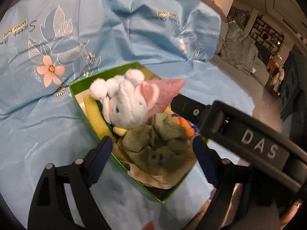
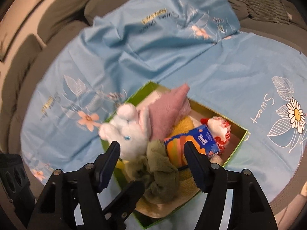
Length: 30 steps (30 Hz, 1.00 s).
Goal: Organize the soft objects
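Left gripper [image 1: 152, 146] and right gripper [image 2: 151, 151] are held angled downward, jaws parted wide, nothing clamped.

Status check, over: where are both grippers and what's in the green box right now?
Left gripper open, right gripper open, both empty above the green box. Box holds olive plush, white mouse plush, pink cloth, tissue pack. Nothing blocking.

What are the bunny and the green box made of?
Bunny: looks like soft plush with a fuzzy nap, probably stuffed, since it bulges roundly. Green box: seems to be thin glossy cardboard, given its straight, sharp-edged walls.
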{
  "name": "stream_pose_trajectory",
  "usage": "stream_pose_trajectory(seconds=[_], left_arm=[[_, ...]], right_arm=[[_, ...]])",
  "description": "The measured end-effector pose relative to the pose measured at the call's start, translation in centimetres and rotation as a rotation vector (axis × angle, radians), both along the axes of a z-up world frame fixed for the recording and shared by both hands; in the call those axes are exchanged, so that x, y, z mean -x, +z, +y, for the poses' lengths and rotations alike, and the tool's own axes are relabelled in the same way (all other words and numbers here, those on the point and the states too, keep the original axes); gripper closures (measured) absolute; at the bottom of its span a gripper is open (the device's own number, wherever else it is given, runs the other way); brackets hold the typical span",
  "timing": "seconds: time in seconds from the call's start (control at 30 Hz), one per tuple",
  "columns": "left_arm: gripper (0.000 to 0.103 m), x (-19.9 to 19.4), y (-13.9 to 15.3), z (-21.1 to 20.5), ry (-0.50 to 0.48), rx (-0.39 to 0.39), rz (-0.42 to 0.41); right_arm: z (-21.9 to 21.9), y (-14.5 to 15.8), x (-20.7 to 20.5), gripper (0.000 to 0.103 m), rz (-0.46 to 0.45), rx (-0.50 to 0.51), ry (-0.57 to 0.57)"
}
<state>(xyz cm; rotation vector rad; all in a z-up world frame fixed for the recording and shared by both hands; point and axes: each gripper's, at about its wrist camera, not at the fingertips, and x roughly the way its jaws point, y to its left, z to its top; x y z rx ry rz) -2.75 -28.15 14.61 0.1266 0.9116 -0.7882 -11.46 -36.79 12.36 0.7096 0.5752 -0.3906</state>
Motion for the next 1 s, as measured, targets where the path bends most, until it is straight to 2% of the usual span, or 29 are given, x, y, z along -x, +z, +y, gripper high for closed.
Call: stream_pose_trajectory(seconds=[0.1,0.2,0.33,0.43,0.7,1.0], left_arm=[[0.001,0.9,1.4,0.5,0.003,0.028,-0.032],[0.001,2.0,2.9,1.2,0.020,0.055,-0.084],[0.001,2.9,4.1,2.1,0.025,0.097,-0.101],[0.001,3.4,4.8,2.8,0.040,0.103,-0.121],[0.001,4.4,5.5,4.3,0.085,0.100,-0.173],[0.001,4.4,4.7,4.0,0.058,0.081,-0.131]], right_arm=[[-0.2,0.9,1.2,0.018,-0.044,0.008,-0.019],[-0.3,1.9,2.7,0.015,-0.078,0.023,-0.055],[-0.2,2.9,4.1,0.009,-0.113,0.053,-0.095],[-0.1,3.8,5.3,0.008,-0.143,0.075,-0.142],[0.9,5.5,7.0,0.006,-0.153,0.164,-0.214],[0.9,5.5,6.9,0.006,-0.107,0.196,-0.239]])
